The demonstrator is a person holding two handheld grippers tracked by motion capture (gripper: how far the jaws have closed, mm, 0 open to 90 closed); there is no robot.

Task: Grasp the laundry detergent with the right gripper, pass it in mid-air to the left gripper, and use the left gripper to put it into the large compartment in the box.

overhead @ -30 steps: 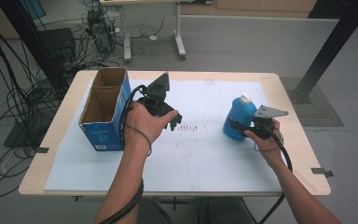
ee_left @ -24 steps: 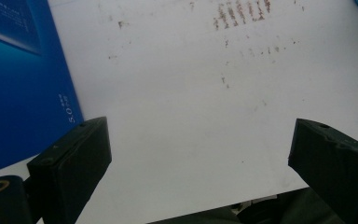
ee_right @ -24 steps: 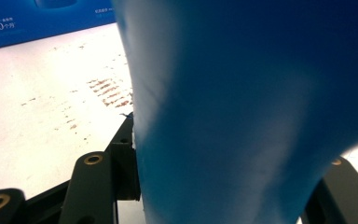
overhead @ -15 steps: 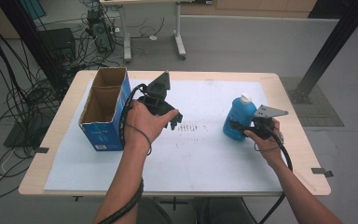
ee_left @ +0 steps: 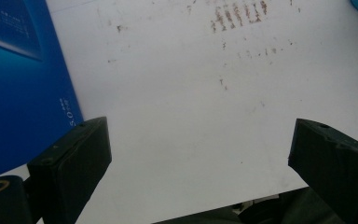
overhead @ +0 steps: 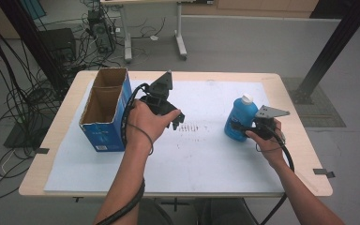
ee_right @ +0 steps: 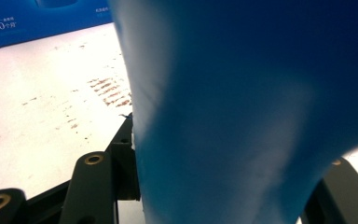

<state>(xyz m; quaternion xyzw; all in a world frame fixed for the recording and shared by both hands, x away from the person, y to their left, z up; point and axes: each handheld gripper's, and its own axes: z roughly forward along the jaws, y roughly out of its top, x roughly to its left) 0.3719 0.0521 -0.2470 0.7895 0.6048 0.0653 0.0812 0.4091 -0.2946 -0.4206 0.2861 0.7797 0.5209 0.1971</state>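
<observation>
blue bottle (ee_right: 242,116) between right jaws, white cap overhead

Blue bottle (overhead: 240,117) in right gripper (overhead: 242,127)

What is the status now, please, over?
Right gripper shut on blue bottle, bottle upright on table. Left gripper open, holding nothing, beside open blue box. Path between bottle and box looks free.

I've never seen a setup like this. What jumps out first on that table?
Probably the blue bottle with a white cap, standing at the table's right, clamped by the right tool. Next, the open blue cardboard box at the left. Beside it, the left tool hovers with jaws apart over the stained white sheet.
</observation>
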